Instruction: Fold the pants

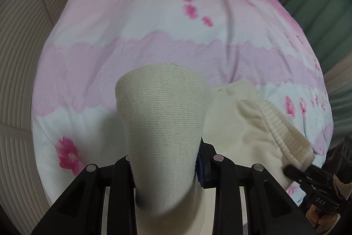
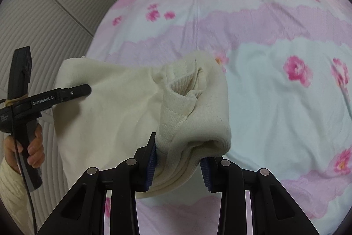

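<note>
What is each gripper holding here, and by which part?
Both hold the cream pants: left gripper on a ribbed cuff, right gripper on the bunched ribbed waistband.

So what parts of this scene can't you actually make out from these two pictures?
- Left wrist view: the left tongs' grip point, hidden by the cream pants draped over them.
- Right wrist view: the pants' legs, hidden behind the bunched waistband.
- Both views: the pink floral bedspread's near edge, cut off by the frame.
</note>
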